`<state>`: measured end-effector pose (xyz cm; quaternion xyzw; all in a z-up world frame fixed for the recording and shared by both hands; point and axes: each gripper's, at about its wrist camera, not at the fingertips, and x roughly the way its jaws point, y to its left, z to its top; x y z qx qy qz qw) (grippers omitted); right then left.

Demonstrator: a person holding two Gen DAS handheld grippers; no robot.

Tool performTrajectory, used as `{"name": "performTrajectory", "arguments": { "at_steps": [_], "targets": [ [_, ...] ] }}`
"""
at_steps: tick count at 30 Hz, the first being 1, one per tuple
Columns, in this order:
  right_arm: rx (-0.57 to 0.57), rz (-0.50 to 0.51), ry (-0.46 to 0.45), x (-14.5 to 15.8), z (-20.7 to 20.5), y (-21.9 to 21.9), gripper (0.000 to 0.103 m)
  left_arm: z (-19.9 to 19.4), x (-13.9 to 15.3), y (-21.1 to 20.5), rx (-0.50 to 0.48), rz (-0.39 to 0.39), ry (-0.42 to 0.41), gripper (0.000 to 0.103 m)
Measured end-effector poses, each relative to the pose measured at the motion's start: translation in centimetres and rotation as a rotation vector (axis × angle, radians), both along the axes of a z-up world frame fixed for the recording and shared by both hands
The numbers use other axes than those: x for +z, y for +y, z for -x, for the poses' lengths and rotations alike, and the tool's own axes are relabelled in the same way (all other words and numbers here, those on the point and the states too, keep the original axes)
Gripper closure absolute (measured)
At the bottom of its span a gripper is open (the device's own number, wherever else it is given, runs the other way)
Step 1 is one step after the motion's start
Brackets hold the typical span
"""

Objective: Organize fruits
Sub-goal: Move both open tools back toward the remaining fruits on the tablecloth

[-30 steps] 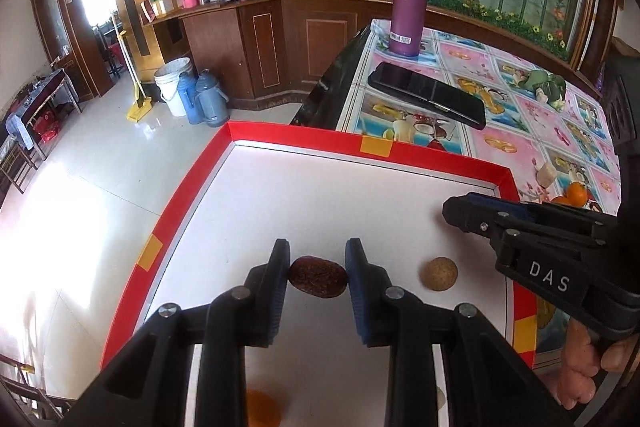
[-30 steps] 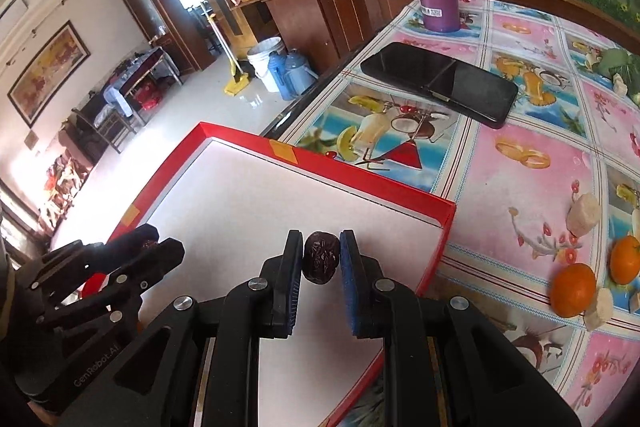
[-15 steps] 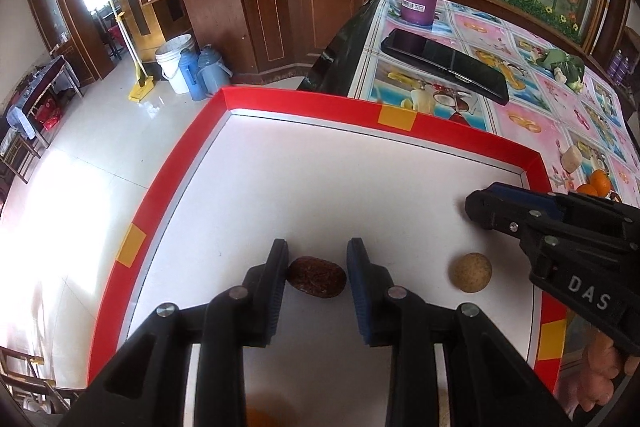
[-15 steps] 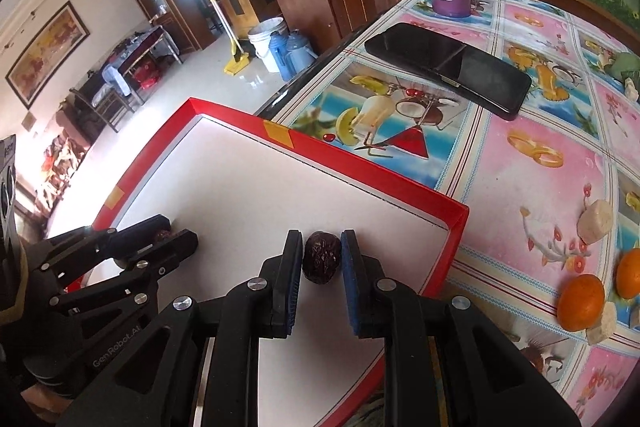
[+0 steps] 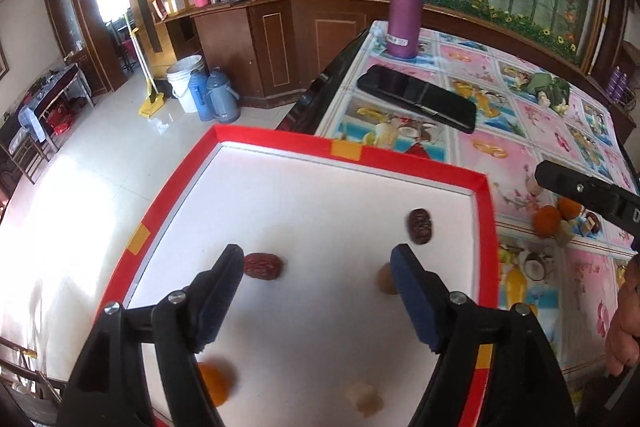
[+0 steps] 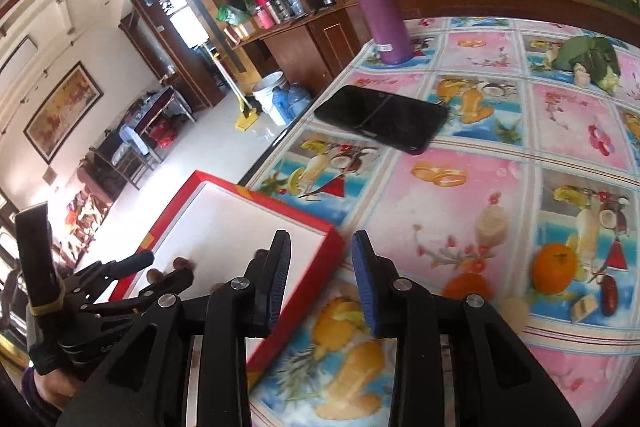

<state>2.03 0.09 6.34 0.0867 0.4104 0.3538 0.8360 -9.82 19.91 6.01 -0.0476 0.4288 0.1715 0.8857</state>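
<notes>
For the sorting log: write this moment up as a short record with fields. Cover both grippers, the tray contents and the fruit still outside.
left gripper: open, empty, over the tray
right gripper: open, empty, over the tray's near corner and tablecloth
tray: red rim, white floor
dates in tray: one by the left finger, one near the right rim
other tray items: round tan fruit, orange fruit, pale piece
outside tray: orange, banana piece, date on the tablecloth

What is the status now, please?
Left tongs open, empty. Right tongs open, empty, over tray corner. Two red dates lie inside. Nothing blocking.
</notes>
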Motion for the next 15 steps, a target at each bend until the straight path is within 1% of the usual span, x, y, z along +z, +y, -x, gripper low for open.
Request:
{"name": "performTrajectory", "arguments": {
  "at_steps": [4,9,13,15],
  "targets": [
    [-0.095,-0.049,0.049,-0.1,-2.3,-4.9,0.072,-1.0,1.4,-4.0,-0.094,-0.039,-0.029,0.024],
    [-0.170,-0.027,0.096,-0.8,-4.0,-9.5,0.072,-2.7,1.7,-8.7,-0.198,-0.067,-0.023,0.022],
    [-0.176,-0.034,0.137,-1.4,-4.6,-11.6,0.072,-4.0,1.2,-11.6,-0.249,-0.081,-0.005,0.022],
    [-0.163,-0.015,0.155,-1.8,-4.9,-11.8,0.072,-4.7,0.8,-12.7,-0.269,-0.076,0.004,0.022]
  ]
}}
